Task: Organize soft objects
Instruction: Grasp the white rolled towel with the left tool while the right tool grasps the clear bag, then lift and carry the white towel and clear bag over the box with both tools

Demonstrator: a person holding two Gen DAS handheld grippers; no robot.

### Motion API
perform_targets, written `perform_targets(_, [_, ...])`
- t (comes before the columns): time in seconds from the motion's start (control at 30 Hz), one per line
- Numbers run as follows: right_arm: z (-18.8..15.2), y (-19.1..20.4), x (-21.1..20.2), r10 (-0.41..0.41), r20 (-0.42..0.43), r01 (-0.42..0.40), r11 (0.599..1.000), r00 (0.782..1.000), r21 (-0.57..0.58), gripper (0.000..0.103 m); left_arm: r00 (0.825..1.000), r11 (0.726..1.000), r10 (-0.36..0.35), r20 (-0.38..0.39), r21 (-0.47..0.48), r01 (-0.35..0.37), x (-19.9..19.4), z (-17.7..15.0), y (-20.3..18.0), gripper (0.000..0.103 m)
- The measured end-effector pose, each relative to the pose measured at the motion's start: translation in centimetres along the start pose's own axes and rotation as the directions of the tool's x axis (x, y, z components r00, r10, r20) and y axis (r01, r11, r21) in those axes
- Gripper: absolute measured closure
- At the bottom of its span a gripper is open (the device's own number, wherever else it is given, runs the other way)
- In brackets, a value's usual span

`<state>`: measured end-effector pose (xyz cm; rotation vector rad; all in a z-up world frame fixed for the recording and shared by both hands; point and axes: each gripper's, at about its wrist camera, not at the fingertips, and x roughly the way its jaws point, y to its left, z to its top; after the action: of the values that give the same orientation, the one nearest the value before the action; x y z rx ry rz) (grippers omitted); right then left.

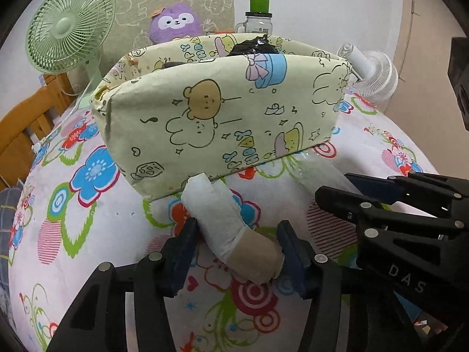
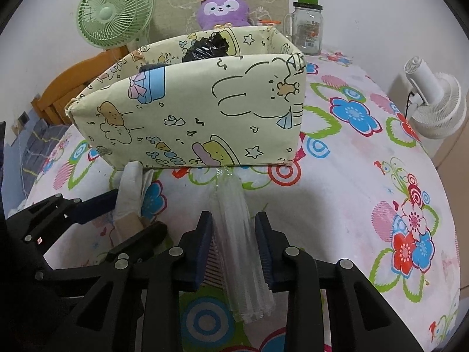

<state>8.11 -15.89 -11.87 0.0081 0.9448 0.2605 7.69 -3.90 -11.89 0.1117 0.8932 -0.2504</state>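
A white and beige soft roll (image 1: 217,214) lies on the floral sheet, its far end against the foot of the cartoon-printed box (image 1: 219,117). My left gripper (image 1: 237,252) is shut on its beige end, with a pad on either side. To the right, a clear plastic roll (image 2: 234,214) also points at the box (image 2: 190,117), and my right gripper (image 2: 234,237) is shut on it. In the right wrist view the left gripper (image 2: 126,220) and the soft roll (image 2: 129,187) show at lower left. A crumpled black bag (image 2: 205,48) sits inside the box.
Behind the box stand a green fan (image 1: 67,26), a purple plush (image 1: 176,23) and a glass jar with a green lid (image 1: 258,20). A white fan (image 2: 433,102) is at the right edge of the sheet (image 2: 366,176). Wooden furniture (image 1: 23,123) is at the left.
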Motion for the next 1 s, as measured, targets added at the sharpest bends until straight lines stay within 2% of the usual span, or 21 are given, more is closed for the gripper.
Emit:
perform_targets(0.3, [-0.5,0.1,-1.4,0.012,0.025,-0.012,1.000,1.000,-0.006,0.077,1.000,1.000,0.009,0.021,0.004,-0.009,-1.5,-0.4,-0.9,0.049])
perform_targets(0.5, [-0.9,0.6,-1.8,0.027,0.025,-0.027,1.000,0.999,-0.015,0.084,1.000,1.000,0.017,0.023,0.002,-0.017,-2.0,-0.9,-1.1,0.050])
perform_targets(0.57, [-1.1,0.8,-1.9,0.035,0.022,-0.035,0.999,0.999,-0.023,0.090,1.000,1.000,0.015,0.026,0.002,-0.015,-2.2,-1.0,-1.2,0.050])
perform_targets(1.0, [-1.0,1.2,-3.1,0.034,0.041,-0.033,0.999,0.999,-0.023,0.091,0.999,1.000,0.010,0.045,-0.007,-0.010,-3.2,-1.0,-1.2,0.052])
